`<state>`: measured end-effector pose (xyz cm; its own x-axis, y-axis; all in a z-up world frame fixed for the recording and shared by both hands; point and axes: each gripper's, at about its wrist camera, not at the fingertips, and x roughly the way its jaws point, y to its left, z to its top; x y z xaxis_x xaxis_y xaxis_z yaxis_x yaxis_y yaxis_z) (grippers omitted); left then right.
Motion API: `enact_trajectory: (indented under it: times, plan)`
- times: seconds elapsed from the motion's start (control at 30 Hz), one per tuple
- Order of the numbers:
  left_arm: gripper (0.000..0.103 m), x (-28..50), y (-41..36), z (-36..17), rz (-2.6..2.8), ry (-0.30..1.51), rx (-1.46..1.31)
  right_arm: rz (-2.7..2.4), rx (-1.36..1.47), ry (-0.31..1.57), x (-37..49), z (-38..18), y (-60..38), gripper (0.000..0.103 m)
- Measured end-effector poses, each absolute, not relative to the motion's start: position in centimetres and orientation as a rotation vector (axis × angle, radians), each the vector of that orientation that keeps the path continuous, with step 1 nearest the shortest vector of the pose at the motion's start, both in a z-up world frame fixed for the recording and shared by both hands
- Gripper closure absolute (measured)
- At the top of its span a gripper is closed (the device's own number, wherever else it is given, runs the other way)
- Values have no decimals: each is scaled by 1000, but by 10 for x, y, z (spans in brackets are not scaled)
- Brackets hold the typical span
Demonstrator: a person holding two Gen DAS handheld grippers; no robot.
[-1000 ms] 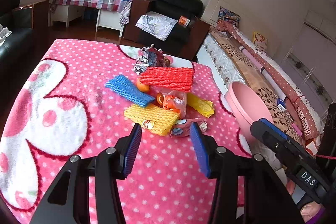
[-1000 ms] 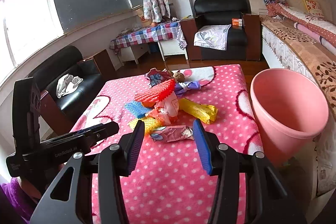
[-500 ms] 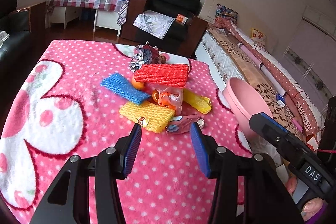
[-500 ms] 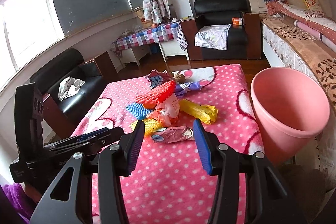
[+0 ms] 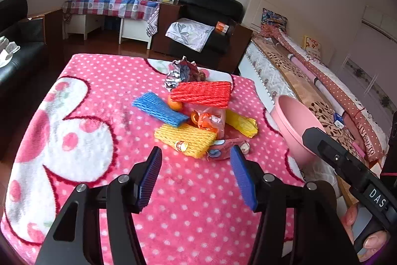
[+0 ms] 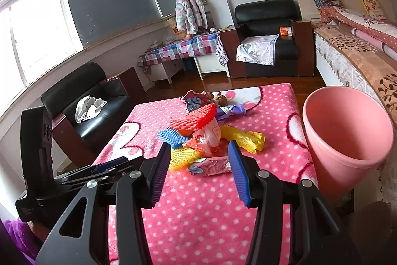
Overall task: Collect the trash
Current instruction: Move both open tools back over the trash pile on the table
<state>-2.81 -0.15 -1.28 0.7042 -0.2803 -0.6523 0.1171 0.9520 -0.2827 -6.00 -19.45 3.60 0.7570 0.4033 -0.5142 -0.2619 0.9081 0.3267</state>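
A heap of trash lies on the pink dotted blanket (image 5: 104,81): a red foam net (image 5: 202,93), a blue foam net (image 5: 158,109), a yellow foam net (image 5: 184,138), a yellow wrapper (image 5: 242,123), an orange-white wrapper (image 5: 211,119), a pink wrapper (image 5: 223,152) and a crumpled foil wrapper (image 5: 181,72). My left gripper (image 5: 196,176) is open and empty, just short of the yellow net. My right gripper (image 6: 199,170) is open and empty, just short of the pink wrapper (image 6: 209,165). A pink bin (image 6: 347,138) stands at the table's right side.
A bed (image 5: 322,81) runs along the right behind the bin (image 5: 295,126). A black armchair (image 6: 270,39) and a checked-cloth table (image 6: 183,49) stand beyond the table. A black sofa (image 6: 84,101) is at the left. The right gripper's body (image 5: 347,170) shows in the left wrist view.
Both grippers have drawn back and risen slightly from the trash heap, which looks a little farther off. Both stay open. The trash has not moved.
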Motion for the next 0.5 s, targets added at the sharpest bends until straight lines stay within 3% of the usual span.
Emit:
enact_trajectory:
  times: [0.5]
  plan:
    - [46, -7, -36, -7, -245, 758, -81, 361, 276, 640, -35, 21, -208, 54]
